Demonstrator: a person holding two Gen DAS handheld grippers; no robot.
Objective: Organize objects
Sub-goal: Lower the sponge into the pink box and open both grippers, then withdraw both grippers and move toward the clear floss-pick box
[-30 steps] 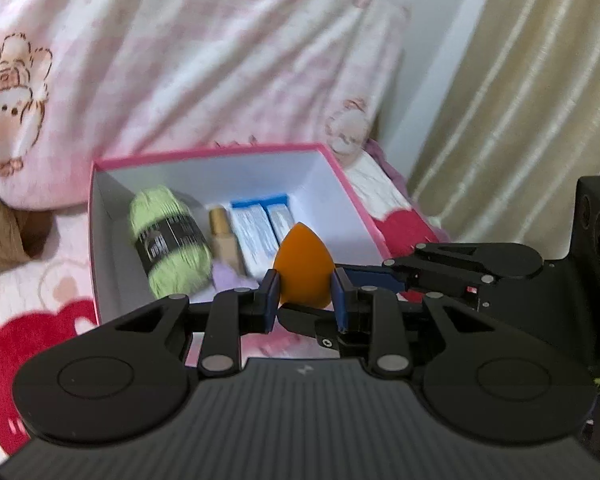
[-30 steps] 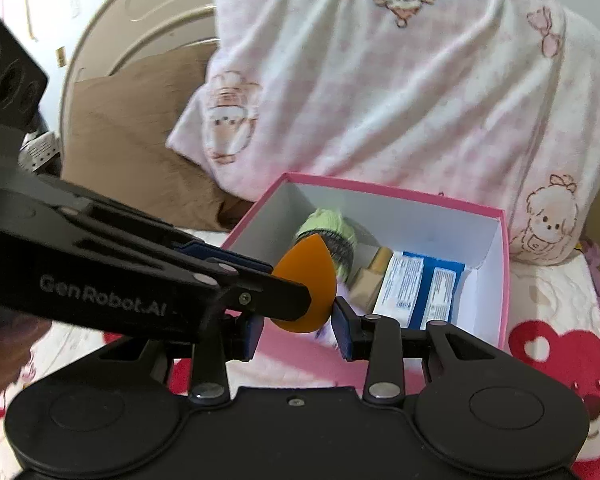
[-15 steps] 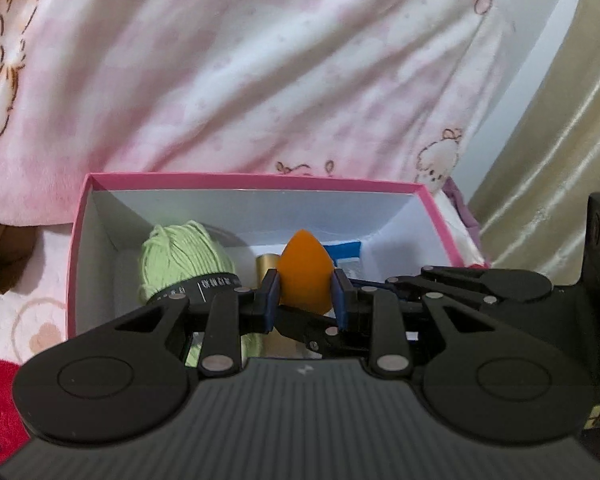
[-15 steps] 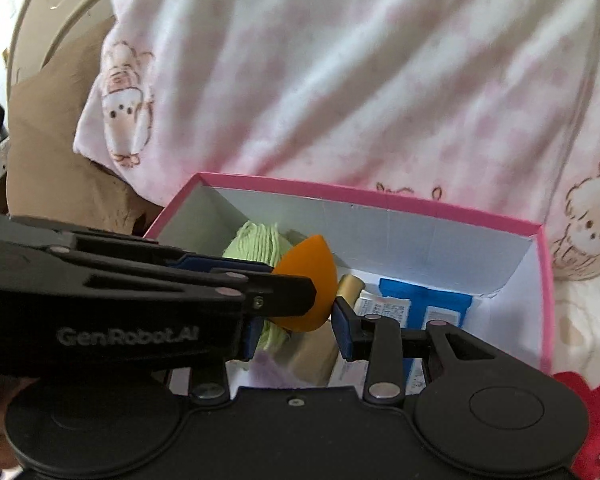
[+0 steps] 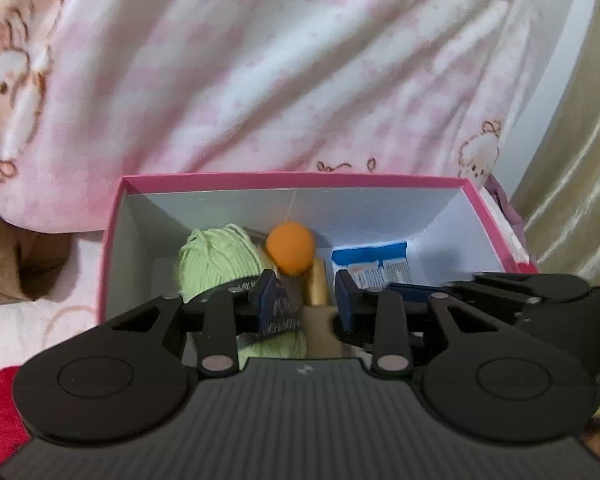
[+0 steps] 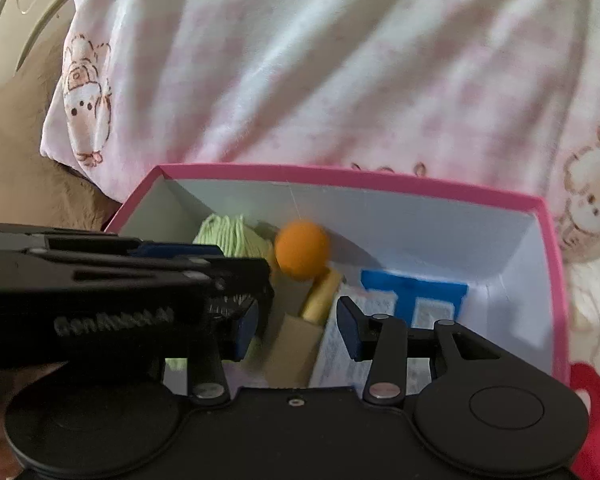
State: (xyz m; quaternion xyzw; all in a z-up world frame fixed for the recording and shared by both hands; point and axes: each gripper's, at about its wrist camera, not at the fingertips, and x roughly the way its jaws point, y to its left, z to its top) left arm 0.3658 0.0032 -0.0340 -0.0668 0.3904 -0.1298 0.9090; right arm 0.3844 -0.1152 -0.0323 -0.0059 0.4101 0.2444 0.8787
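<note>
Both my left gripper (image 5: 304, 294) and right gripper (image 6: 296, 322) are opening, empty; orange sponge (image 5: 290, 252) lies in the pink box (image 5: 300, 178). I should withdraw straight, clear of the contents.

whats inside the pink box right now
Inside the pink box: a green yarn ball, an orange sponge atop a gold-capped bottle, and blue-and-white packets. The grippers hide the box's near end.

Bed (image 5: 40, 320), pink box (image 5: 292, 178) and pink quilt (image 5: 260, 60) on it
</note>
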